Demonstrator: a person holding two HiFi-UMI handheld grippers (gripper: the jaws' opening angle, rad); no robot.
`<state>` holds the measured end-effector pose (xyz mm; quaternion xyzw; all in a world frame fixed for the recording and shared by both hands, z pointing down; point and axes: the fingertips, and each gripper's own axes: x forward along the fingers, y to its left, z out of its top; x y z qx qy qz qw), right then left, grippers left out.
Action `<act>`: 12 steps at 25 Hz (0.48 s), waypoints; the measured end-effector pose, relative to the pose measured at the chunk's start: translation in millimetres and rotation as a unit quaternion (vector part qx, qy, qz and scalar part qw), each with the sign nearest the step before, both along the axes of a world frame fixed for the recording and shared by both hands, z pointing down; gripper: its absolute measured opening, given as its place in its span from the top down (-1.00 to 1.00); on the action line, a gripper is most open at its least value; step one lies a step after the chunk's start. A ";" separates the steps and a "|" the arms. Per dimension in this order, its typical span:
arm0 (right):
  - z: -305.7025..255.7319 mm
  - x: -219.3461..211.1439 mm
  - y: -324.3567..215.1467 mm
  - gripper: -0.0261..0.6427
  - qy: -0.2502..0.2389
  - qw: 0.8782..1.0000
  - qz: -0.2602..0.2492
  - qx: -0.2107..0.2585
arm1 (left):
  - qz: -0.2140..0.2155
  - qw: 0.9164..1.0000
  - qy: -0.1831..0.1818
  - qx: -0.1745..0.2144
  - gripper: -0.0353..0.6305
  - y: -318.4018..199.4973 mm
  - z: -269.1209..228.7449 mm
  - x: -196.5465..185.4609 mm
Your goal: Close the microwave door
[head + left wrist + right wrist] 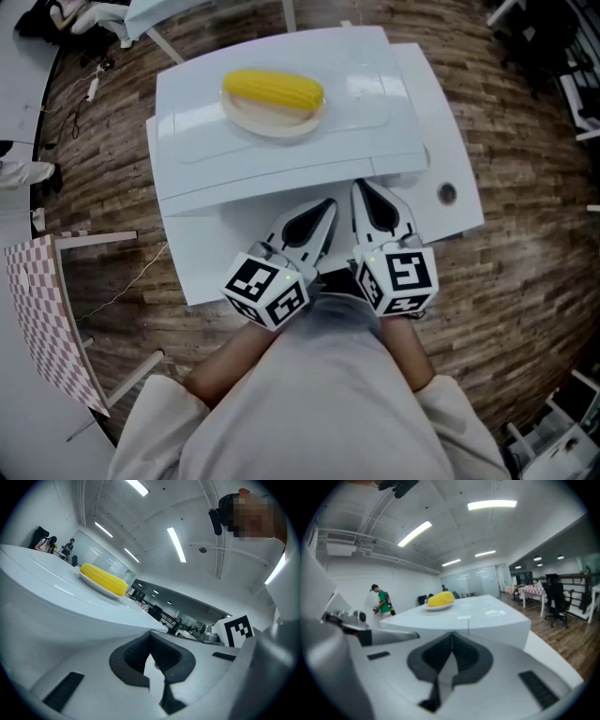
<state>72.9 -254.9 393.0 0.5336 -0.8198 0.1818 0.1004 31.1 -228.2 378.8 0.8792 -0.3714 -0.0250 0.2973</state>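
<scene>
Here, microwave (pixel 375 103) just ahead of left gripper (pixel 327 203) and right gripper (pixel 362 187); both jaws pressed together.

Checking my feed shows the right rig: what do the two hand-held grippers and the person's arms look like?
The left hand-held gripper and right hand-held gripper have white tapered shells with black oval insets. Each carries a white cube printed with black square markers. The person wears pale beige sleeves.

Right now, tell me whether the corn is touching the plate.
Touching: the head view shows the corn lying directly on the plate, with no gap between them.
</scene>
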 end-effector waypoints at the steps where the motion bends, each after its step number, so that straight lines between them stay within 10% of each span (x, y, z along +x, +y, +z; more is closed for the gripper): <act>1: -0.5 0.0 -0.7 0.85 -0.002 1.000 -0.005 0.001 | -0.003 1.000 -0.001 0.001 0.83 -0.3 -0.3 -0.1; 12: -22.7 -0.5 18.5 0.85 -0.018 0.995 -0.092 0.020 | -0.019 1.000 -0.011 0.015 0.83 3.8 -5.0 0.5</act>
